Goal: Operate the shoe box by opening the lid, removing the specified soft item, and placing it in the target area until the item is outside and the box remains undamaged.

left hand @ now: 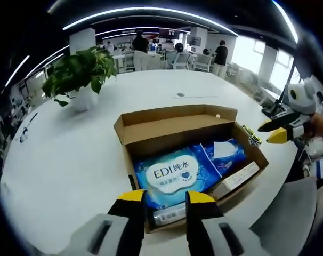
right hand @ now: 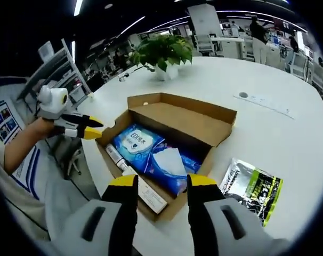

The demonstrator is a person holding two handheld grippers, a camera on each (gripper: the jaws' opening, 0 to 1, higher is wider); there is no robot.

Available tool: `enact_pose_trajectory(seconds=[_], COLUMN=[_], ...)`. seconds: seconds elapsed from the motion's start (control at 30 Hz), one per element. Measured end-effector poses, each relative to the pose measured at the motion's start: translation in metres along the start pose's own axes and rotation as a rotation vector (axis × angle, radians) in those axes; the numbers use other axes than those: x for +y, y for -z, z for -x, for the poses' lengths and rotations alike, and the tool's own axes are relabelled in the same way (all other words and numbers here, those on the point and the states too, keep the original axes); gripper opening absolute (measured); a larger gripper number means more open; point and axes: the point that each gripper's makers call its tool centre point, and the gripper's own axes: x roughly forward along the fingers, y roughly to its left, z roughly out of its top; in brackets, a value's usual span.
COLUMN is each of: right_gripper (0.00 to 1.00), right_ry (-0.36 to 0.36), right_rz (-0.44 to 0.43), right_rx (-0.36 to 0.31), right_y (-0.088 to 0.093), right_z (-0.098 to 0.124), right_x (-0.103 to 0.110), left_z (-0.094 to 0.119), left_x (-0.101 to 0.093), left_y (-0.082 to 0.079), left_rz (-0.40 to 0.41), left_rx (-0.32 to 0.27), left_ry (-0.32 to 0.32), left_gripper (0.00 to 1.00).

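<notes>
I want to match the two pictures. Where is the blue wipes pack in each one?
Left gripper view: the wipes pack lies in the open box, low in the middle, just above the gripper.
Right gripper view: the wipes pack lies in the box's left part, centre of the picture.
Shared landmark: the potted plant beyond the box.

Both views look down, close, from opposite sides (facing each other), sharing open shoe box (left hand: 189, 154) (right hand: 169, 149).

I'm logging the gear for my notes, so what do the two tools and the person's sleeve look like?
Each tool, left tool and right tool, has grey bodies ending in black jaws with yellow tips. A white sleeve with blue stripes shows beside the left tool.
</notes>
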Motion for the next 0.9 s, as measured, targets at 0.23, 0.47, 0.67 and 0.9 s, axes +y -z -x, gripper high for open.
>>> enact_pose_trajectory(seconds=[0.23, 0.47, 0.67, 0.9], right_gripper=[0.32, 0.31, 0.31, 0.29], right_ry=[-0.025, -0.049, -0.064, -0.065], right_rz=[0.031, 0.070, 0.099, 0.108], right_rx=[0.031, 0.055, 0.084, 0.105], right_y=[0.004, 0.006, 0.008, 0.008], right_z=[-0.023, -0.047, -0.067, -0.089], right_x=[0.010, 0.022, 0.032, 0.038], left_z=[0.001, -0.003, -0.009, -0.010], left_x=[0.019, 0.033, 0.037, 0.034], left_y=[0.011, 0.027, 0.037, 0.037], left_rz=[0.035, 0.096, 0.176, 0.193], left_rx=[-0.010, -0.003, -0.015, -0.013], left_ry=[-0.055, -0.093, -0.097, -0.086], left_gripper=[0.25, 0.18, 0.11, 0.05])
